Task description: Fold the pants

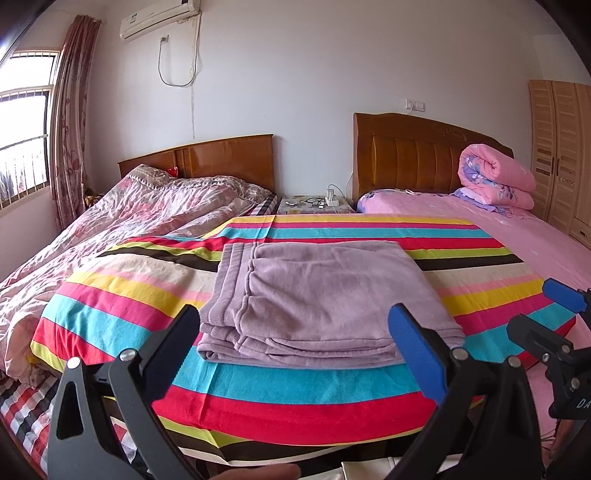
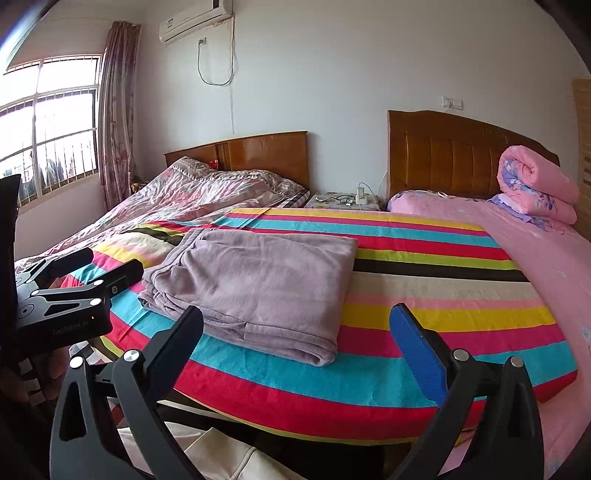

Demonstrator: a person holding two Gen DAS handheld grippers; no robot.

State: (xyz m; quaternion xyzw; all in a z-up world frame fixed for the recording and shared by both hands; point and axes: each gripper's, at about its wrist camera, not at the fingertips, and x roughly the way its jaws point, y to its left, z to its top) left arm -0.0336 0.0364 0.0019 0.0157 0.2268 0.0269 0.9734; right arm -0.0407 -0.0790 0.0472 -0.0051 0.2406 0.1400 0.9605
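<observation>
In the left wrist view, the window and the curtain stand at the upper left of the frame, with the air conditioner on the wall just right of them. Below them lies a bed with a wrinkled pink quilt. In the middle of the frame the pants lie folded into a flat purple rectangle on the striped sheet. The left gripper is at the bottom centre, and its jaws stand wide open with nothing between them; the near edge of the pants shows between the two fingers, but I cannot tell if they touch it. Between the two headboards, above the middle, a small nightstand carries a charger and glasses. At the right, a rolled pink blanket lies on the pink bed, and the wardrobe is at the right edge.

In the right wrist view, the left gripper shows at the left edge of the frame, just beside the pants. The pants lie left of centre. The right gripper is at the bottom centre, its jaws also wide open and empty, over the bare sheet near the front right corner of the pants.
</observation>
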